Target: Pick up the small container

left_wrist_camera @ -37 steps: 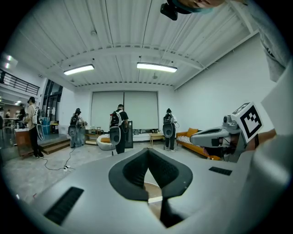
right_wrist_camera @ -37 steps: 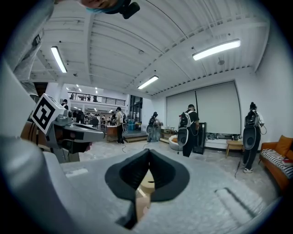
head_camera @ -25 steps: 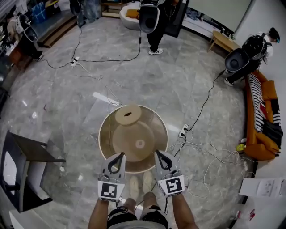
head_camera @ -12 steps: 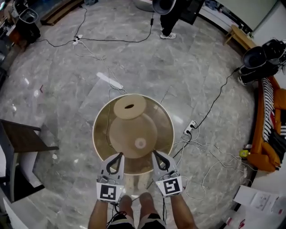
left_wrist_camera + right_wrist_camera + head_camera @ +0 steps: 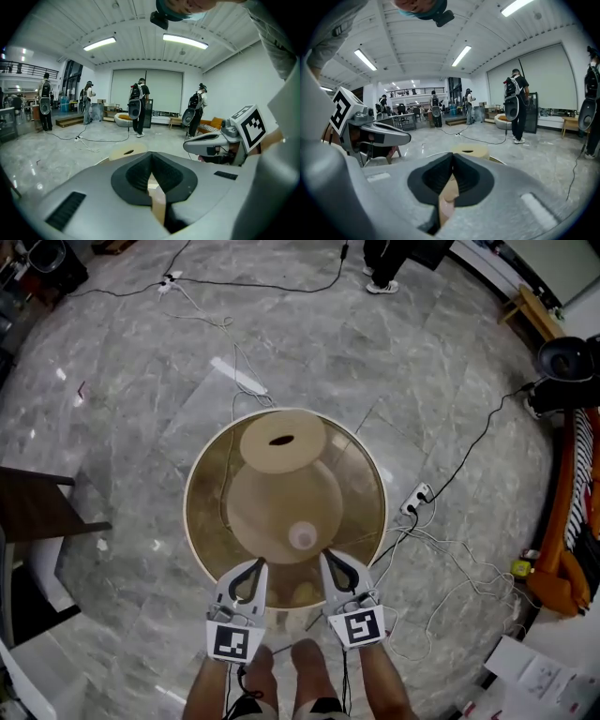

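Note:
The small container (image 5: 302, 536) is a low whitish round pot on the near part of a round glass table (image 5: 194, 521). A tan disc with a dark slot (image 5: 281, 441) lies on the far side; it also shows in the left gripper view (image 5: 127, 151) and the right gripper view (image 5: 468, 151). My left gripper (image 5: 256, 564) (image 5: 151, 157) hovers at the table's near rim, left of the container, jaws shut and empty. To the container's right, just short of it, my right gripper (image 5: 327, 559) (image 5: 452, 157) is likewise shut on nothing.
Cables and a power strip (image 5: 419, 498) trail over the marble floor right of the table. A dark chair (image 5: 37, 507) stands at the left, an orange sofa (image 5: 574, 549) at the far right. Several people with backpacks stand farther off (image 5: 138, 105).
The view has moved forward and over the table, which now shows larger and higher in the frame. Both grippers stay shut, side by side, nearer the small container.

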The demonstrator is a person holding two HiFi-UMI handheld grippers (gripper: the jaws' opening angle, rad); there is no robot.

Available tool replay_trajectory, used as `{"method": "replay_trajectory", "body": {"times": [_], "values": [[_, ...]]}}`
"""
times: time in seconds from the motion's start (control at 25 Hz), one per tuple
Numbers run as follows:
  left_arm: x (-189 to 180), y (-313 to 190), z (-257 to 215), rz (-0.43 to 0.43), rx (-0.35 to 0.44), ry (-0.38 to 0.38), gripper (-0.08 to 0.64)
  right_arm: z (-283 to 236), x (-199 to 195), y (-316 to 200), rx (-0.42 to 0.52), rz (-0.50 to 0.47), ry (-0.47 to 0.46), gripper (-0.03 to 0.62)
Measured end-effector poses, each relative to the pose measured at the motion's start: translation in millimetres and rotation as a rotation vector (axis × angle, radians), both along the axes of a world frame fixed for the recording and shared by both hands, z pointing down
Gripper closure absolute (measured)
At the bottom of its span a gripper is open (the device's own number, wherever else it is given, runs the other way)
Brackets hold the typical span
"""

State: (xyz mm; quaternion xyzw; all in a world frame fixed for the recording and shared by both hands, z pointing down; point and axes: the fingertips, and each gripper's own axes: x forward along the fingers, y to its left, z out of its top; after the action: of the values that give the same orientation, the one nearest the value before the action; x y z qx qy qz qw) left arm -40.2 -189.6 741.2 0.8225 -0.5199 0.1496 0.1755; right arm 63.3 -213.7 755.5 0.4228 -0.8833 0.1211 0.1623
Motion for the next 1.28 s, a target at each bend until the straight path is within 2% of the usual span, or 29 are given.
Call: {"method": "replay_trajectory", "body": {"times": [0.28, 0.56, 0.64, 0.68, 0.84, 1.28], "values": [[0, -5, 56, -0.014, -0.029, 0.012, 0.543, 60, -2, 0, -0.018, -0.029, 0.014, 0.592], [2, -10, 84, 0.001, -0.037, 0.003, 0.543, 98, -6, 0, -0.058, -0.050, 0.014, 0.591], [-1, -9, 91, -0.002, -0.049, 0.003, 0.543, 110, -11, 0, -0.077, -0.062, 0.010, 0.482], [-3, -9, 95, -0.004, -0.056, 0.002, 0.543, 115, -12, 0, -0.081, -0.064, 0.014, 0.480], [-8, -10, 112, -0.012, -0.068, 0.002, 0.543, 139, -19, -3, -0.087, -0.075, 0.027, 0.373], [-19, -10, 152, -0.020, -0.095, 0.000, 0.543, 180, -37, -10, -0.059, -0.089, 0.045, 0.360]]}}
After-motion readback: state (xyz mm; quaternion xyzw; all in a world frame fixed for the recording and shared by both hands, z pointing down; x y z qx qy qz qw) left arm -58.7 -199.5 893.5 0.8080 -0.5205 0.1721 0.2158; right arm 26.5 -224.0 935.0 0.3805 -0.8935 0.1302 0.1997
